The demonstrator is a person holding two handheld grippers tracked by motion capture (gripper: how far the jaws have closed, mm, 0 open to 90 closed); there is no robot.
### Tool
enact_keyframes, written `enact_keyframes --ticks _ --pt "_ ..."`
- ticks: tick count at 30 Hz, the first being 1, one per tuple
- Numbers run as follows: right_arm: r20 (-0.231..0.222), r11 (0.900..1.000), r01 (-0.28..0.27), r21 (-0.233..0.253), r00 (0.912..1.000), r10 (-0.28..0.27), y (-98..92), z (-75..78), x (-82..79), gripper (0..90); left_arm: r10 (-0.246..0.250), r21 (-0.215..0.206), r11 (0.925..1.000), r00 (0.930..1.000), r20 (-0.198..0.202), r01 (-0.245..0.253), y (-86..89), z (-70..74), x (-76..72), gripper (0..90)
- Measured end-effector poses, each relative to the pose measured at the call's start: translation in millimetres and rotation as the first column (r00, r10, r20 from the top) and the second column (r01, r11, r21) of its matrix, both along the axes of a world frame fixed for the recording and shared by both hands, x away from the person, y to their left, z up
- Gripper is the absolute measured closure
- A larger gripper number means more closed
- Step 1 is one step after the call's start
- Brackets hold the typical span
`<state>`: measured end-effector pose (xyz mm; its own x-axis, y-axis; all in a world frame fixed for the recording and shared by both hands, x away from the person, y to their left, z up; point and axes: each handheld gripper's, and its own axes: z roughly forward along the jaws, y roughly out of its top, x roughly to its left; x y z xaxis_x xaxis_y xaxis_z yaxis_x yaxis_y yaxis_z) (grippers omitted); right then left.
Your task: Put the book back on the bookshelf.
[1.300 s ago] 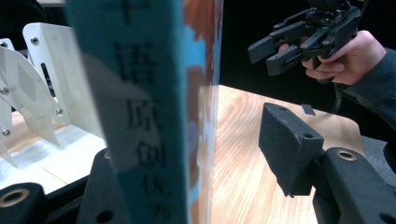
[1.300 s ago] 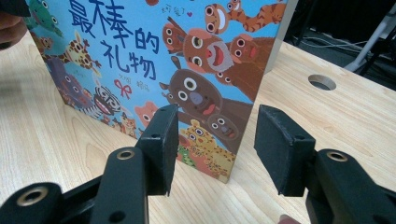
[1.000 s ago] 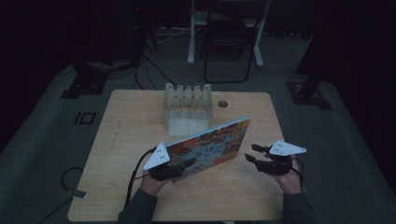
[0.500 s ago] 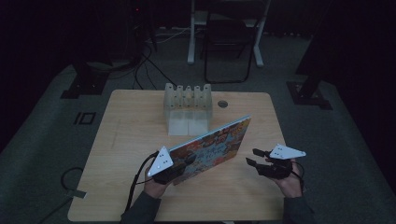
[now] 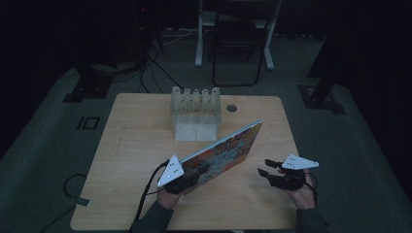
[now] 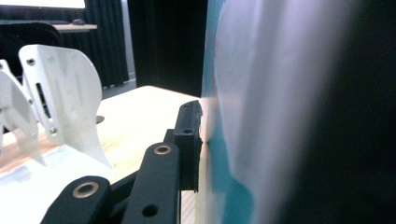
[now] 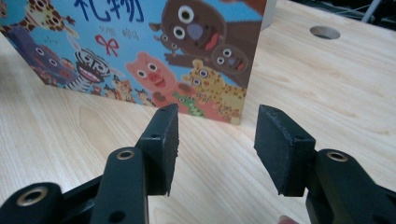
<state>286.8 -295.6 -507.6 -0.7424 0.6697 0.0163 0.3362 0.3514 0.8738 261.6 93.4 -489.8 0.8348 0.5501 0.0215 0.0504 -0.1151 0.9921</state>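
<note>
While upright, book [image 5: 225,152] in left gripper [image 5: 187,178].

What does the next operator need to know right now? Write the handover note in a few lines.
Left tool: shut on the colourful picture book with cartoon animals on its cover, gripping its near-left end; the book stands on edge, tilted, on the light wooden table.
Right tool: open, holding nothing, just off the book's right corner; the cover faces it.
White slotted plastic rack: at the back middle of the table, beyond the book; I see nothing in its slots.
Done: book picked up on edge.
Left, probably: carry the book to the rack and slot it in upright, with the right tool steadying the free end.
</note>
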Motion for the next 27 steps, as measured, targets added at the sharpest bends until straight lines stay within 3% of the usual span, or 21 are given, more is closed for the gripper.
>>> enact_keyframes --ticks 7,11,17,22,27 --pt "-0.025 1.000 0.011 -0.003 0.9996 -0.011 -4.6 -10.4 -3.6 48.7 -0.001 -0.020 0.9998 1.0000 -0.004 0.001 1.1 -3.1 2.2 68.0" --pt "-0.036 1.000 0.024 -0.003 0.9990 -0.024 -8.4 -15.2 -6.3 48.7 0.032 -0.003 0.9995 0.9992 0.023 -0.032 -1.2 -3.0 -0.4 78.5" --pt "-0.048 0.999 0.046 -0.006 0.9977 -0.047 -14.9 -21.5 -8.9 48.7 0.072 0.004 0.9974 0.9966 0.039 -0.072 -7.0 -3.5 -6.1 80.3" --pt "-0.053 0.998 0.064 -0.005 0.9966 -0.064 -19.1 -24.4 -10.5 48.7 0.073 0.005 0.9973 0.9952 0.065 -0.074 -14.2 -5.6 -10.8 80.0" --pt "-0.060 0.997 0.076 -0.026 0.9952 -0.078 -21.2 -29.8 -12.3 48.7 0.070 0.000 0.9975 0.9965 0.046 -0.070 -14.4 -8.6 -8.2 75.2"
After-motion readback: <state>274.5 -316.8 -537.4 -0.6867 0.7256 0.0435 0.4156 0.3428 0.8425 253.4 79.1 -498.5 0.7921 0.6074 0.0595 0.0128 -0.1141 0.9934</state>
